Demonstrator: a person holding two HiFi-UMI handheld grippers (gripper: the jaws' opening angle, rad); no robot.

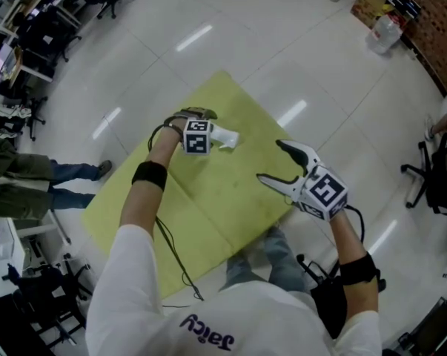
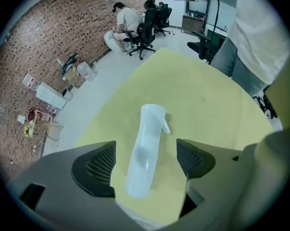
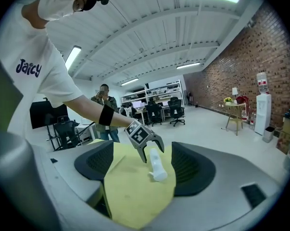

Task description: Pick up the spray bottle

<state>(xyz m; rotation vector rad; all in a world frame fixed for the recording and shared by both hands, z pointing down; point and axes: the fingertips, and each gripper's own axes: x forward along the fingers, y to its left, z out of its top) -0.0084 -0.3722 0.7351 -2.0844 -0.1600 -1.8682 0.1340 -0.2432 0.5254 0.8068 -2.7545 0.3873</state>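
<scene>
Both claws gape open. The spray bottle [image 2: 147, 129] lies untouched between the left claw [image 2: 145, 160]'s jaws on the yellow counter [image 2: 207, 105]; the right claw [image 1: 271, 160] is empty.

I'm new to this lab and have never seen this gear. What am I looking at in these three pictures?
A person holds a two-jaw gripper in each hand. One picture comes from a head camera looking down; the other two from cameras riding on the grippers. A white spray bottle lies on its side on the yellow table. The left gripper is open, jaws either side of the bottle, not gripping. The right gripper is open and empty, off to one side.
</scene>
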